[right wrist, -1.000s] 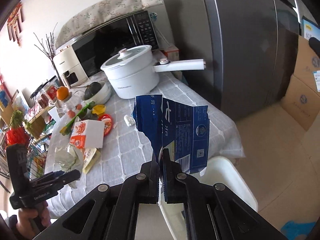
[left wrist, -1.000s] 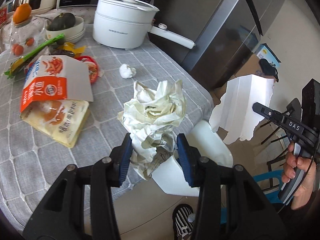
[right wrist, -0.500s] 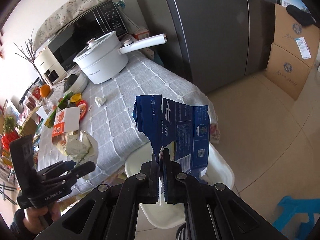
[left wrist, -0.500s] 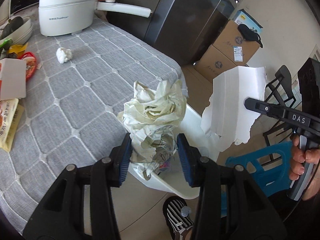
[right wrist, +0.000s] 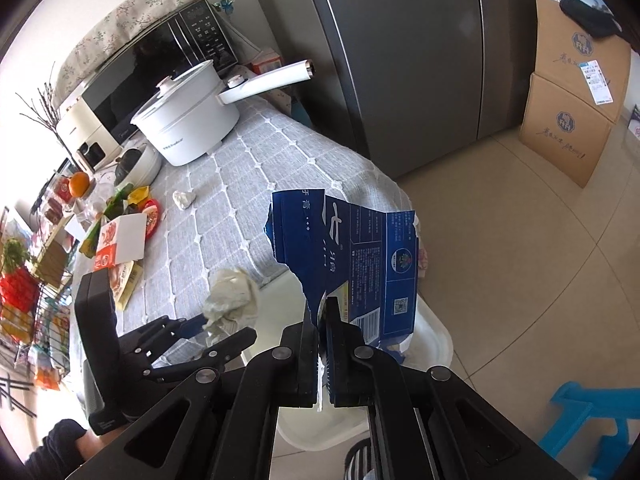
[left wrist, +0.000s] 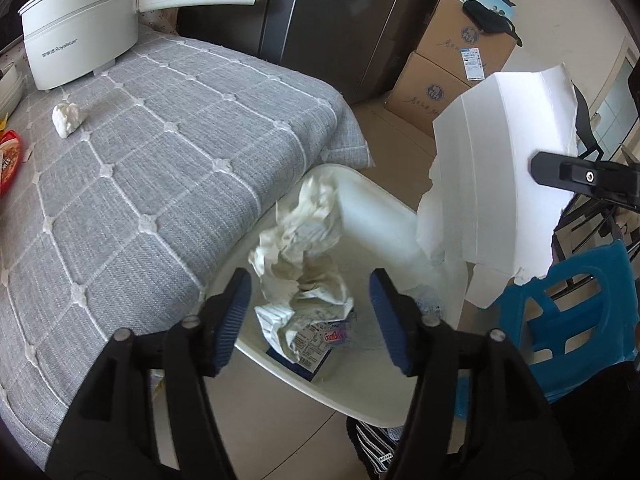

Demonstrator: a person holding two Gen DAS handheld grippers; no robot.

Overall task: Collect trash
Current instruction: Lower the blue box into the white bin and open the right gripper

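Left gripper [left wrist: 310, 312], jaws wide, above the white bin [left wrist: 384, 220]; crumpled paper wad [left wrist: 300, 248] between its fingers, apparently loose over the bin. Right gripper [right wrist: 323, 320] clamps torn blue carton [right wrist: 352, 256] above the bin, beside the table [left wrist: 160, 152].

Left gripper [left wrist: 310, 320]: matte black plastic arms filled the lower frame of its wrist view, each with two round silver screw heads. Fingers [left wrist: 234, 320] ended in dark blue ribbed pads. In the right wrist view, lower left, the same tool showed a boxy black body and layered black linkage.

Right gripper [right wrist: 323, 344]: black arms with silver screws, blue ribbed pad edges. At the right edge of the left view, one black finger carried a small silver screw.
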